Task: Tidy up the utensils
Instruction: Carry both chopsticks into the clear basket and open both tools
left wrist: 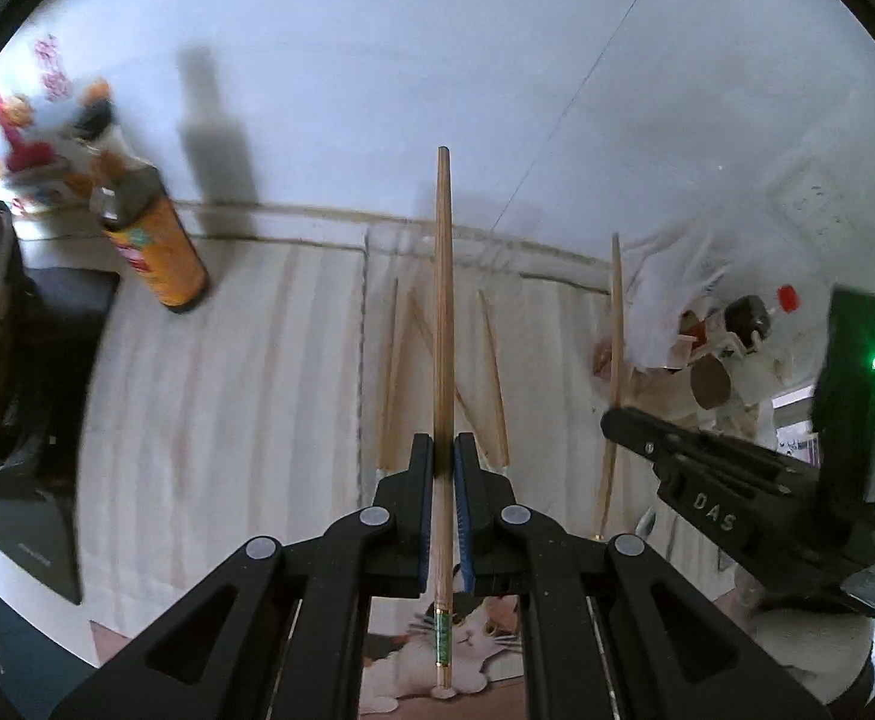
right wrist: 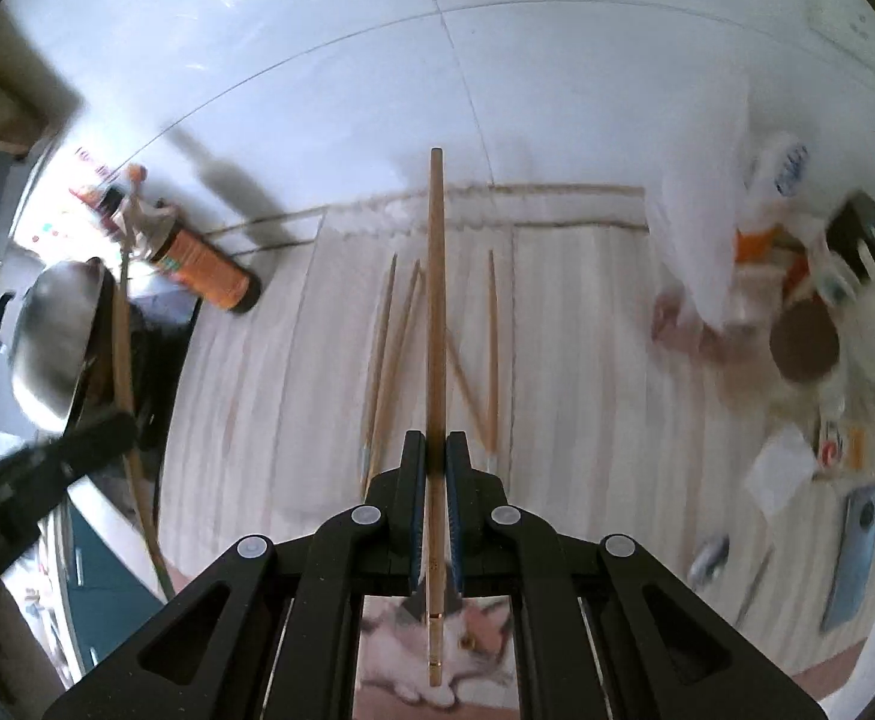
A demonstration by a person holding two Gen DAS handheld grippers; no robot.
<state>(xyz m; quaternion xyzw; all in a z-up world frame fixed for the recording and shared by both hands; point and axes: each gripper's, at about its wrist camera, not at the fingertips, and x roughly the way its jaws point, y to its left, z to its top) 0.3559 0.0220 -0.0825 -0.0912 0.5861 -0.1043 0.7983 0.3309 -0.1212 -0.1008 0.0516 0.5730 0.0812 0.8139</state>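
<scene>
My left gripper [left wrist: 444, 441] is shut on a wooden chopstick [left wrist: 443, 300] with a green band near its butt, held pointing forward above the mat. My right gripper [right wrist: 435, 438] is shut on a second wooden chopstick [right wrist: 435, 300]. The right gripper also shows in the left wrist view [left wrist: 611, 417] with its chopstick [left wrist: 616, 330]. The left gripper shows in the right wrist view [right wrist: 119, 420] with its chopstick [right wrist: 120, 330]. Several loose chopsticks [left wrist: 494, 372] lie on the pale striped mat [left wrist: 227, 390]; they also show in the right wrist view [right wrist: 491, 348].
An orange bottle [left wrist: 158, 246] stands at the mat's back left; it also shows in the right wrist view [right wrist: 209, 270]. A steel pot [right wrist: 53, 324] sits left. Cluttered jars and packets [right wrist: 809, 324] crowd the right. A phone [right wrist: 854, 552] lies at the right edge.
</scene>
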